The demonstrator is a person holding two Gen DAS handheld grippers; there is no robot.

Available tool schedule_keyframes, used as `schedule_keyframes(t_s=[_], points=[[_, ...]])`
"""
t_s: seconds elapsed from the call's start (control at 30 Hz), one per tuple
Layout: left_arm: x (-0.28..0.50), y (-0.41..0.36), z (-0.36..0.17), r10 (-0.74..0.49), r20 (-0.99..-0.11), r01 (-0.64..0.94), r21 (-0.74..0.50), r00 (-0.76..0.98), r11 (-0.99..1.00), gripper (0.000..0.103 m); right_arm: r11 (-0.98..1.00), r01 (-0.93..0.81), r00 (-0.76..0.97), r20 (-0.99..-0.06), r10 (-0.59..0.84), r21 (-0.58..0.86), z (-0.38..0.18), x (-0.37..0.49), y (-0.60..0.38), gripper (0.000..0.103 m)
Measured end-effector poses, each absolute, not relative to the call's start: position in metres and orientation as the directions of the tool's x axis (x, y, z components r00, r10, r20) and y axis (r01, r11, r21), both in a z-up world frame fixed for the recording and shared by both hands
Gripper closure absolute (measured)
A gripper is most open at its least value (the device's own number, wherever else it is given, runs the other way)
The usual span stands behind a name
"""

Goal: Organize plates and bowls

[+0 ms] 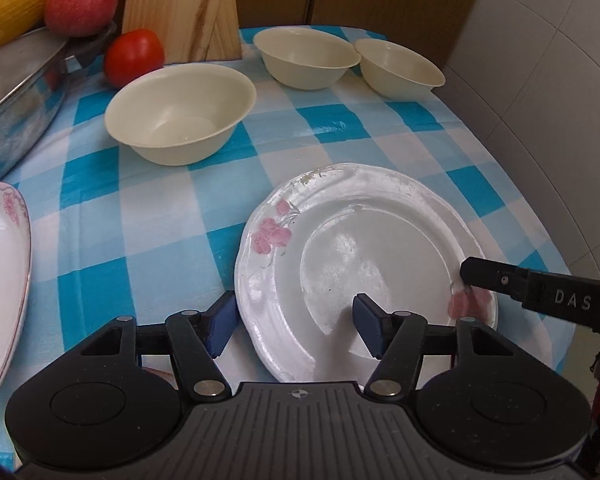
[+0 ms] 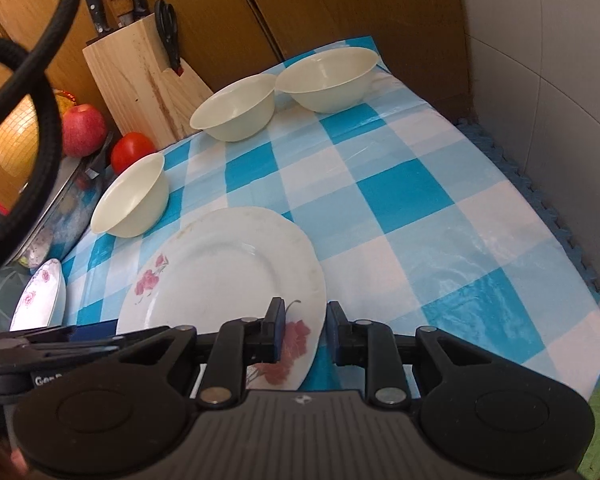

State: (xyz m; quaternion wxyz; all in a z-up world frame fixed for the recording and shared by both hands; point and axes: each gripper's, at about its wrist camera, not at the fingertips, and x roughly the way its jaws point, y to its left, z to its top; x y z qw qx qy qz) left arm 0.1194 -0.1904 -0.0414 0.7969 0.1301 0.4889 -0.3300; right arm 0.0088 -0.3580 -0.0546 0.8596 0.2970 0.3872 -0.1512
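We find the flowered plate [image 1: 364, 248] lying on the checked cloth [image 1: 148, 216] of the counter, at the near edge, with both grippers at its rim.

The left gripper [image 1: 296, 326] straddles the plate's near-left rim. Its left finger stands outside the rim, over the cloth; its right finger stands over the plate's inner well. The fingers are parted wide, with the rim between them, and we see no pad pressed on the porcelain.

The right gripper [image 2: 303, 330] sits at the plate's near-right rim, by the red flower print. Its left finger lies over the plate's face; its right finger stands just outside the edge, over the cloth. The gap is narrow and a strip of cloth shows between the rim and the outer finger. We judge these fingers not closed on the plate. In the left wrist view one finger of this gripper reaches in from the right and overlaps the rim.

Three cream bowls [image 1: 180, 114] [image 1: 306, 58] [image 1: 400, 68] stand beyond the plate, well apart from either gripper. A second flowered plate [image 1: 0, 280] lies at the far left, partly out of view.
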Motion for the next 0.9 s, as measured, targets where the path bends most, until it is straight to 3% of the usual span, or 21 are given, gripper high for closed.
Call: schedule_keyframes(t_s=[0.23, 0.4, 0.57, 0.9], points=[[0.133, -0.191, -0.042, -0.385, -0.857, 0.607, -0.112, 0.342, 0.787, 0.037, 0.775, 0.49, 0.66, -0.751, -0.032, 0.398, -0.054, 0.007, -0.361, 0.08], [0.13, -0.195, -0.047, -0.402, -0.847, 0.629, -0.107, 0.347, 0.77, 0.019, 0.782, 0.482, 0.659, -0.752, -0.026, 0.396, -0.055, 0.009, -0.358, 0.078], [0.125, -0.204, -0.051, -0.391, -0.849, 0.654, -0.074, 0.354, 0.753, 0.01, 0.788, 0.477, 0.661, -0.75, -0.029, 0.389, -0.055, 0.009, -0.357, 0.078], [0.131, -0.197, -0.043, -0.385, -0.854, 0.616, -0.101, 0.349, 0.781, 0.04, 0.788, 0.482, 0.666, -0.744, -0.046, 0.383, -0.053, 0.007, -0.356, 0.08]])
